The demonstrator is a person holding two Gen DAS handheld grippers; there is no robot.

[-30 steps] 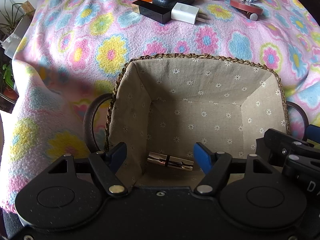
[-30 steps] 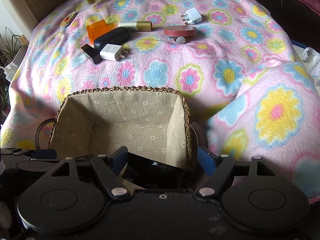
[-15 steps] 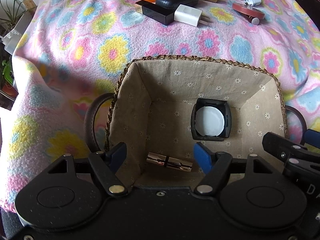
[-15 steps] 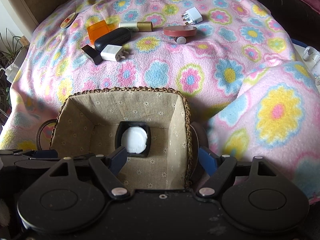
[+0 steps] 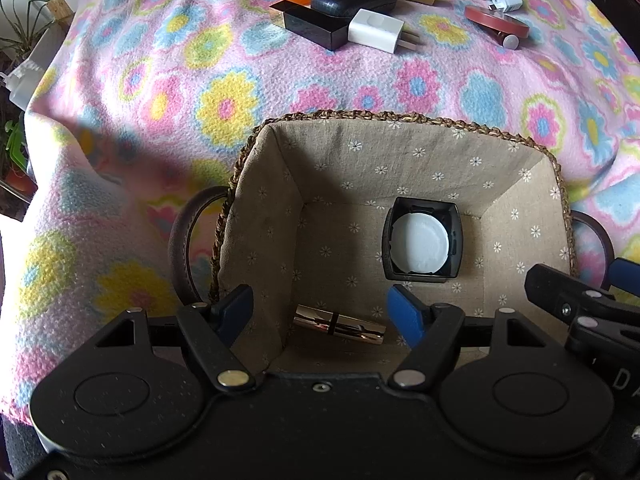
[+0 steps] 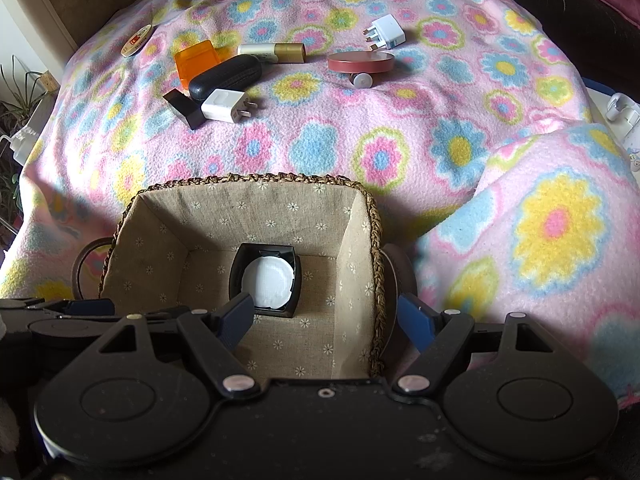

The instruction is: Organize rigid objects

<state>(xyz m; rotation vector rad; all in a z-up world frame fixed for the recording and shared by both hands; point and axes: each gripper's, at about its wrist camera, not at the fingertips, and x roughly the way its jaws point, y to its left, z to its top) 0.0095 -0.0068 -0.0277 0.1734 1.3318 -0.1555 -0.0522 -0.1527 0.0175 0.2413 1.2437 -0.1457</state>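
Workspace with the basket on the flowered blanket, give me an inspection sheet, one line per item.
Surface: flowered blanket, rumpled at the right.
Job's things: basket holds a black compact and a gold tube; orange box, black case, black box, two white chargers, cream-and-gold tube, red disc and oval tag wait outside.
Clutter: nothing seen.
Grippers: left gripper and right gripper open, empty, over the basket.
Cables: nothing seen.
Surroundings: plants at left.

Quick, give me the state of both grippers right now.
Left gripper: open, holding nothing, above the basket.
Right gripper: open, holding nothing, over the basket's right edge.
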